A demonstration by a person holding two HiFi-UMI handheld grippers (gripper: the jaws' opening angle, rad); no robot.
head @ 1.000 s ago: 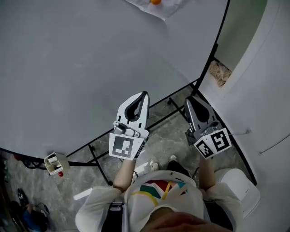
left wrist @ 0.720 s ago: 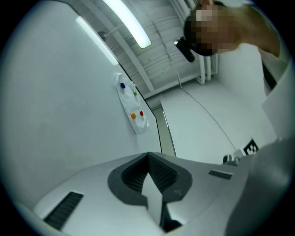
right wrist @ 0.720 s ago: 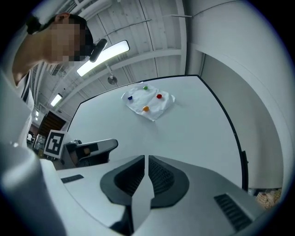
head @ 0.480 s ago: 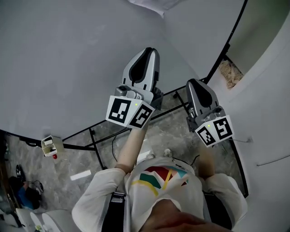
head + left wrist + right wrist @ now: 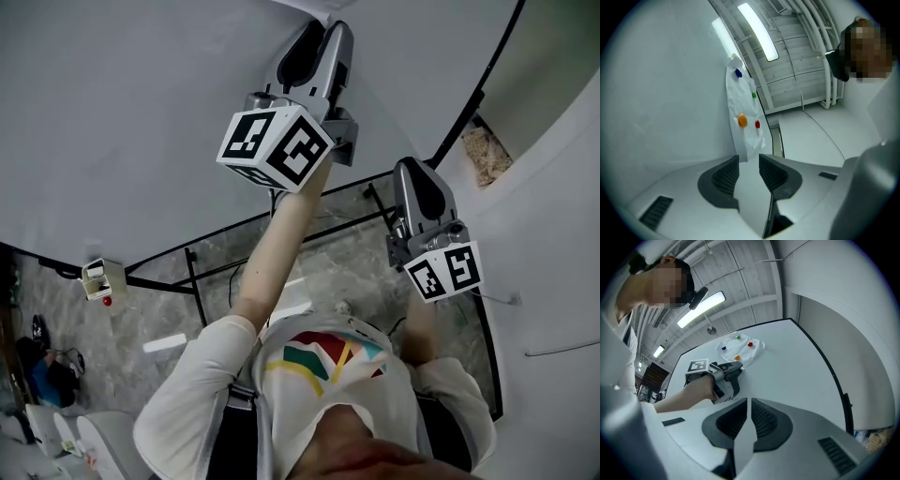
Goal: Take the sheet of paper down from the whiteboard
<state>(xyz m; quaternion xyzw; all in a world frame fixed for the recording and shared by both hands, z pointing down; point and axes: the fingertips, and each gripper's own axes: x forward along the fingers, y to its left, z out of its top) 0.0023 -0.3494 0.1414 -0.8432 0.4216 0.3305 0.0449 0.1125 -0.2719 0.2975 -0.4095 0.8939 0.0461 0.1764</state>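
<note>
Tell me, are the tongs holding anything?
Nothing. The left tongs have just been opening, empty, near the paper; the right tongs are shut on nothing.

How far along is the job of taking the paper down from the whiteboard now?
Done: nothing yet. The sheet of paper hangs on the whiteboard under four coloured magnets.
In hand: the left gripper points at the sheet's lower edge. Its jaws have just been opening, and nothing is between them. The right gripper is shut and empty.
Left: probably free the sheet from the magnets, grip it and bring it down.
</note>
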